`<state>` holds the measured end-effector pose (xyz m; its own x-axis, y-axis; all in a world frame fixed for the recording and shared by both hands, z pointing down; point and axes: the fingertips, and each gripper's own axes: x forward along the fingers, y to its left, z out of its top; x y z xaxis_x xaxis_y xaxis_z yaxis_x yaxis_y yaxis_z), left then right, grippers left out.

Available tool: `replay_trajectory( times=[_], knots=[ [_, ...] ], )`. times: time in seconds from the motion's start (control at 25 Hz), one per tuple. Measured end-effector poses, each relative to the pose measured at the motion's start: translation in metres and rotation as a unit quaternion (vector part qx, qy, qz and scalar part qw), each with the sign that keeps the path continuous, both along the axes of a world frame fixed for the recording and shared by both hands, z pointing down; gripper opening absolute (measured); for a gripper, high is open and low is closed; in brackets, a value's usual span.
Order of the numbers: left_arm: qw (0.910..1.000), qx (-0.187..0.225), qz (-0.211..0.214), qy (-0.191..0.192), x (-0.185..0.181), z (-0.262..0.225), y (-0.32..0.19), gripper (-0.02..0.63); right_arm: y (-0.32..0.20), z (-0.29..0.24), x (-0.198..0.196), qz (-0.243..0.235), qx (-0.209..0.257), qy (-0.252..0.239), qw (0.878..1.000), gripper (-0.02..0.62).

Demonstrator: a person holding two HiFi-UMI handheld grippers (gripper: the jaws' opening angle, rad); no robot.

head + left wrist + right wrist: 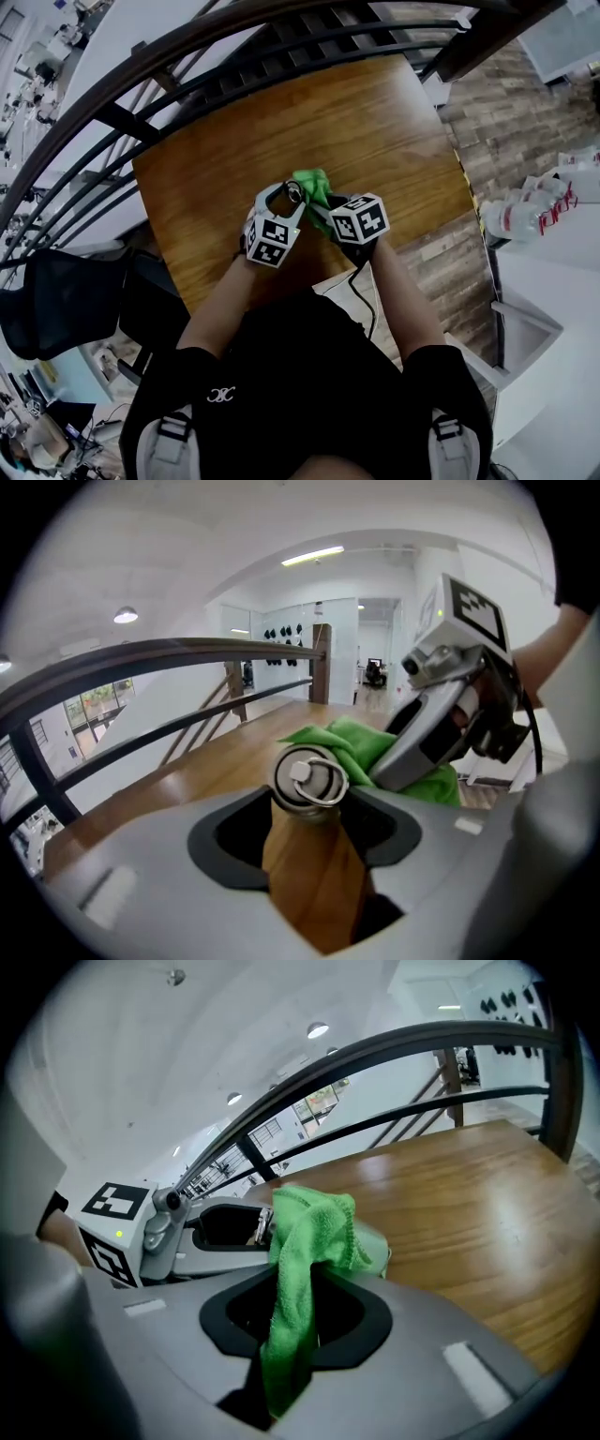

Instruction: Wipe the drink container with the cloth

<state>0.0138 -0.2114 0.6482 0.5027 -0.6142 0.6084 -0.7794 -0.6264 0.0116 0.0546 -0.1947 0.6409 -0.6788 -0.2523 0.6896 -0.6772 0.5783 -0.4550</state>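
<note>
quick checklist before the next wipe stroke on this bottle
1. Bottle gripped by left gripper: ok, jaws shut on its wooden body below the cap.
2. Green cloth gripped by right gripper: ok, pinched between the jaws, a bunch sticking out ahead.
3. Metal cap on: ok, ring lying on top.
4. Cloth touching the bottle: cannot tell, it sits right beside the cap.
5. Wooden table under both grippers: ok.

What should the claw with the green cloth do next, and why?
Probably rub the green cloth down along the bottle: the right claw pinches the cloth beside the bottle's cap, and the left claw grips the bottle.
</note>
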Motion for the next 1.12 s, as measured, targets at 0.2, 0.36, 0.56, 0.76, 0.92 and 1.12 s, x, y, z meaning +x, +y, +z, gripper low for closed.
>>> replay_trajectory(
  times=[0.2,0.36,0.56,0.76,0.92,1.12],
  knots=[
    [0.9999,-0.009,-0.01,0.011,0.002,-0.002,0.0,0.278,0.018,0.03,0.007,0.006,-0.029,0.015,0.999,0.071],
    [0.9999,-0.012,-0.001,0.008,0.007,-0.002,0.003,0.279,0.028,0.049,-0.004,0.014,-0.059,0.006,0.998,0.071],
    [0.9998,-0.015,0.005,0.009,0.006,-0.002,0.003,0.278,0.018,0.056,0.014,0.055,-0.066,0.004,0.996,0.071],
    [0.9997,-0.017,0.019,-0.003,0.006,-0.001,0.008,0.278,-0.009,0.053,0.042,0.102,-0.058,0.015,0.993,0.071],
    [0.9976,0.02,0.052,-0.04,0.01,0.001,0.013,0.278,-0.03,0.059,0.056,0.106,-0.052,0.046,0.992,0.071],
    [0.9875,0.072,0.102,-0.096,0.014,0.003,0.019,0.278,-0.054,0.061,0.064,0.107,-0.033,0.079,0.991,0.071]
  ],
)
